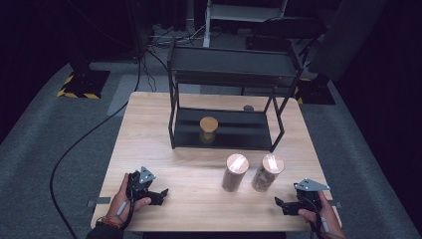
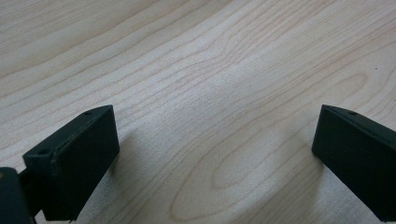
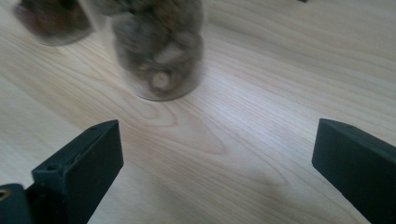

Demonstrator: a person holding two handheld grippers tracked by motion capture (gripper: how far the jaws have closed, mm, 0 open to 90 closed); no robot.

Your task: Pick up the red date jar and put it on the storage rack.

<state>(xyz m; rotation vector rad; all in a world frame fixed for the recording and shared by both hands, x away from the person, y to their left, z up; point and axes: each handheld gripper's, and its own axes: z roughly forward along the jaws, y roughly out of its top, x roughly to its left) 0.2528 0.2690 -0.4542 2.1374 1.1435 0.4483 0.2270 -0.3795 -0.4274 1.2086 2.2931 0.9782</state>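
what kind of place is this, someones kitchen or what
Probably a recording studio or lab, not a kitchen: a lone wooden table stands on grey carpet amid dark surroundings, with cables trailing over the floor and hazard-striped stand bases behind.

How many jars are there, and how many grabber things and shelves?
Jars: 3, one on the rack's bottom shelf and two on the table, left and right
Grippers: 2, left and right, both open
Rack: 1
Table: 1
Total: 7
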